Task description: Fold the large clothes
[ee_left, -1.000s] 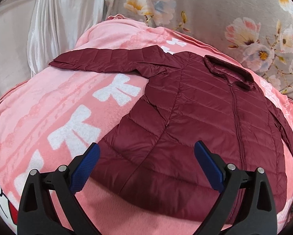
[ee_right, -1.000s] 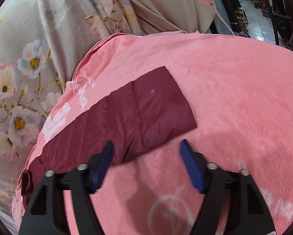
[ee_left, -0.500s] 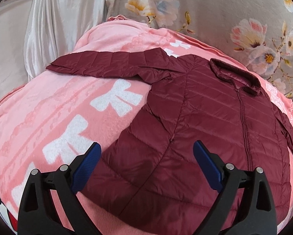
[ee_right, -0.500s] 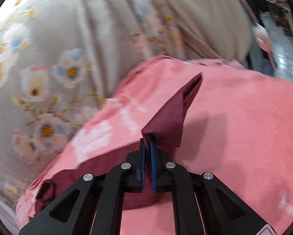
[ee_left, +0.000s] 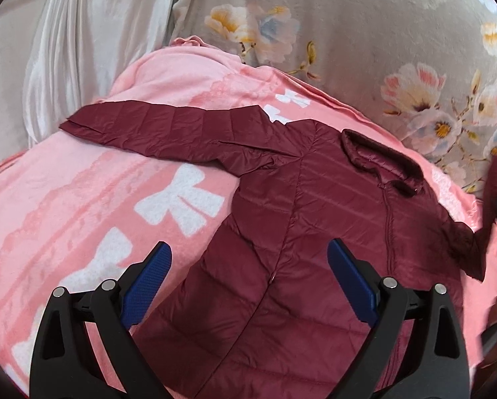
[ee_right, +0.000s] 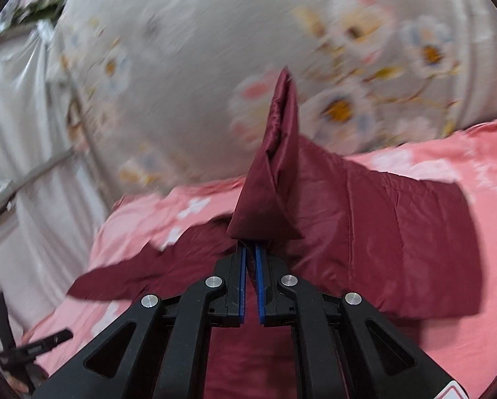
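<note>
Garment: one dark maroon quilted puffer jacket [ee_left: 314,232], lying front-up on a pink fleece blanket with white bow prints [ee_left: 82,199] that covers a bed. Zip closed, running down the middle of the body; collar [ee_left: 381,156] at the far end, toward a grey floral curtain [ee_left: 348,33].

Sleeve, far-left: long maroon quilted sleeve [ee_left: 168,129], stretched flat across the blanket away from the body, cuff toward a white satin drape [ee_left: 65,50].

Sleeve, right side: cuff end of the other maroon sleeve [ee_right: 271,179], raised off the blanket and standing up in a folded peak. The rest of this sleeve [ee_right: 398,242] spreads flat on the blanket to the right of the peak in the right wrist view. In the left wrist view the same raised cloth shows only as a blurred maroon patch at the right edge.

Left tongs [ee_left: 248,282]: black frame, blue pads [ee_left: 148,282], spread wide apart, holding nothing. They hang above the lower left part of the jacket body, near its hem; whether they touch the cloth cannot be told.

Right tongs [ee_right: 251,259]: black frame, blue pads [ee_right: 241,282], drawn together with only a narrow slit between them, clamped on the raised sleeve cuff, which rises directly from the tips.

Surroundings: floral curtain behind the bed in both views, much blurred in the right wrist view; black gripper part [ee_right: 32,349] at the lower left edge of the right wrist view.
</note>
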`<state>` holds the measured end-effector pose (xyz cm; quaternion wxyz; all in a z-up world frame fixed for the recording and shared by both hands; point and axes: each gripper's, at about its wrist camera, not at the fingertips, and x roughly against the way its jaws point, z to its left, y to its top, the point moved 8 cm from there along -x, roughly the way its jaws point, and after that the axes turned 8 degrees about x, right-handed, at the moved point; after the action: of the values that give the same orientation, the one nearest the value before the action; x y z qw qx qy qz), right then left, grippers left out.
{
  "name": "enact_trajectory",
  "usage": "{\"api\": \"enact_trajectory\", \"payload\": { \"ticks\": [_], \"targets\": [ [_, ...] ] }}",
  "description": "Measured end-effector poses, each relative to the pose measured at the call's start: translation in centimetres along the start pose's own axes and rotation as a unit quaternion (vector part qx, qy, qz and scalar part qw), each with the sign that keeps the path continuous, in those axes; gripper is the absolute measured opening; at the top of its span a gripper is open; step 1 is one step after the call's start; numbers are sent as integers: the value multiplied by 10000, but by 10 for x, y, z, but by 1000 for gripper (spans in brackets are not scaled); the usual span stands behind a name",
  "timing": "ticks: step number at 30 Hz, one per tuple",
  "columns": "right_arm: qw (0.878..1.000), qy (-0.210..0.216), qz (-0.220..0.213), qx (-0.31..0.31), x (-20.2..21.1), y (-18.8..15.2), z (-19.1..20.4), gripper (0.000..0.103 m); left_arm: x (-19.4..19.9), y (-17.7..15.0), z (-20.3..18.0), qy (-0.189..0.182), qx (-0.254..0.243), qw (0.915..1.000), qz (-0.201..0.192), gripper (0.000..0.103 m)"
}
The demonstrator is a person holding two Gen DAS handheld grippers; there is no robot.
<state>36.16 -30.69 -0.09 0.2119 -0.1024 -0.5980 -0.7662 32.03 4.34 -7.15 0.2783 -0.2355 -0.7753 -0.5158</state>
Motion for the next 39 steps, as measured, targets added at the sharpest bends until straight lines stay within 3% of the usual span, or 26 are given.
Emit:
{"api": "enact_trajectory", "payload": {
  "ticks": [6, 9, 12, 15, 16, 17, 20, 26, 27, 28, 29, 30, 31, 32, 34, 39],
  "targets": [
    [9944, 629, 803, 283, -62, -66, 81, 6, -7, 11, 5, -203, 126, 9997, 51, 92],
    [9893, 745, 1183, 414, -86, -96, 104, 6, -14, 14, -1, -404, 144, 9990, 138, 92],
    [9821, 783, 1594, 630, -103, -121, 119, 13, -27, 11, -17, -800, 178, 9957, 440, 92],
    [9797, 712, 1756, 661, -100, -129, 121, 44, -44, 3, -43, -1316, 320, 9869, 881, 92],
    [9819, 701, 1658, 582, -92, -127, 118, 60, -49, -1, -49, -1414, 374, 9841, 1012, 92],
    [9861, 644, 1458, 468, -77, -123, 110, 64, -55, -5, -56, -1505, 446, 9809, 1147, 92],
    [9914, 440, 1223, 173, -48, -122, 80, 64, -78, -23, -76, -1726, 596, 9698, 1619, 93],
    [9878, -449, 1057, -1050, 2, -135, -35, 64, -120, -48, -81, -1408, 996, 9631, 2066, 91],
    [9851, -507, 1031, -1282, 4, -136, -50, 65, -123, -48, -82, -1372, 1042, 9636, 2043, 88],
    [9814, -517, 945, -1590, 8, -137, -67, 65, -124, -46, -85, -1355, 1012, 9655, 1978, 77],
    [9770, -508, 841, -1891, 10, -137, -83, 65, -125, -45, -90, -1373, 920, 9667, 1955, 57],
    [9737, -535, 773, -2076, 10, -134, -95, 64, -126, -44, -96, -1385, 786, 9675, 1966, 46],
    [9701, -579, 694, -2252, 11, -132, -108, 63, -130, -42, -102, -1356, 604, 9687, 1990, 24],
    [9670, -619, 614, -2395, 9, -130, -120, 61, -131, -40, -104, -1297, 514, 9708, 1952, 13],
    [9614, -694, 553, -2606, 5, -124, -139, 54, -130, -27, -108, -1227, 384, 9765, 1728, 5],
    [9498, -736, 513, -2998, -15, -116, -173, 44, -117, 6, -112, -1108, 135, 9878, 1082, 3]
  ]
}}
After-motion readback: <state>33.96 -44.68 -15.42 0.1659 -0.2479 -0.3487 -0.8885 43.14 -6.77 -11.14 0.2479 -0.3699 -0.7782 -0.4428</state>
